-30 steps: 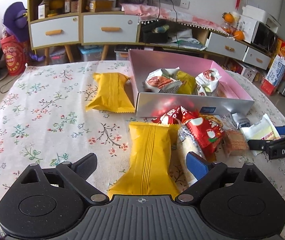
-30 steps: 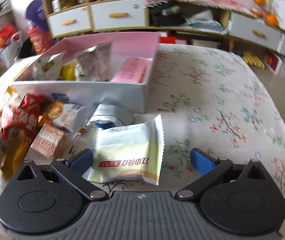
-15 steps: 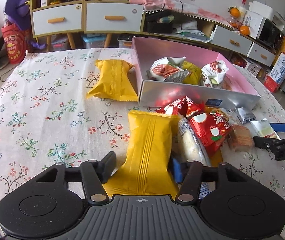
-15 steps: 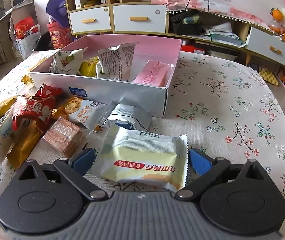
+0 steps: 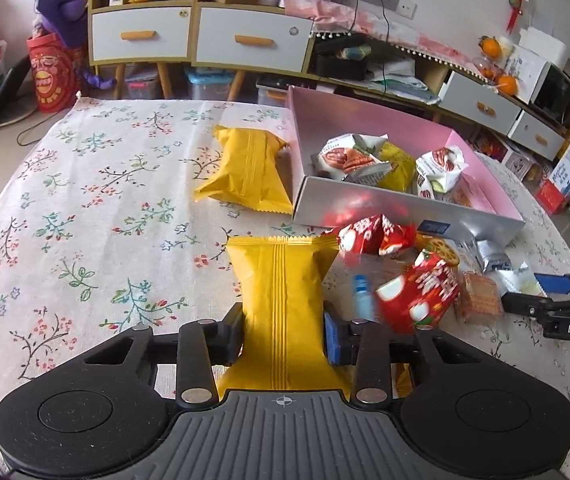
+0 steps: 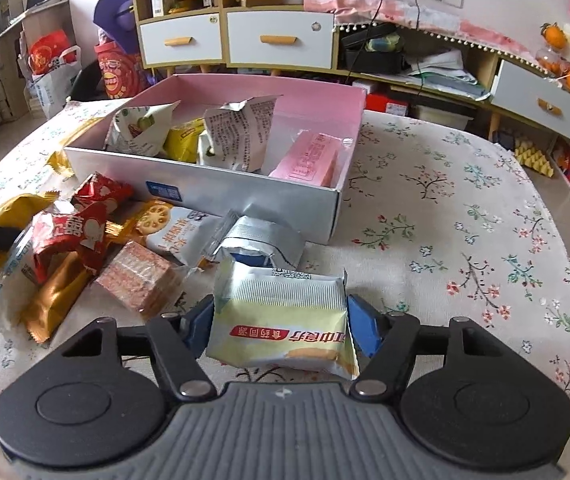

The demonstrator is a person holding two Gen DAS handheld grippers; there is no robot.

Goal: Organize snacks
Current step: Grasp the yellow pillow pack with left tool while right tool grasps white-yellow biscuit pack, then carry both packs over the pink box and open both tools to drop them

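Observation:
In the left wrist view my left gripper (image 5: 283, 332) has its jaws closing on a yellow snack packet (image 5: 281, 276), and the pads pinch its near end into a waist. The right wrist view shows my right gripper (image 6: 279, 322) closing on a pale yellow and white packet (image 6: 281, 304); both blue pads touch its sides and it bulges upward. Behind both packets stands a silver box with a pink inside (image 5: 405, 208) (image 6: 225, 184), holding several snack packets. The right gripper (image 5: 533, 294) also shows at the right edge of the left wrist view.
A heap of loose snacks lies in front of the box: red packets (image 5: 421, 292) (image 6: 73, 236), a brown wafer block (image 6: 137, 276), a silver packet (image 6: 261, 240). A second yellow packet (image 5: 245, 168) lies left of the box. The flowered tablecloth (image 5: 85, 200) spreads to the left.
Both grippers' jaws have drawn in from wide open onto their packets. The yellow packet is now pinched narrow, and the pale packet has buckled upward. A red packet beside the left gripper has shifted.

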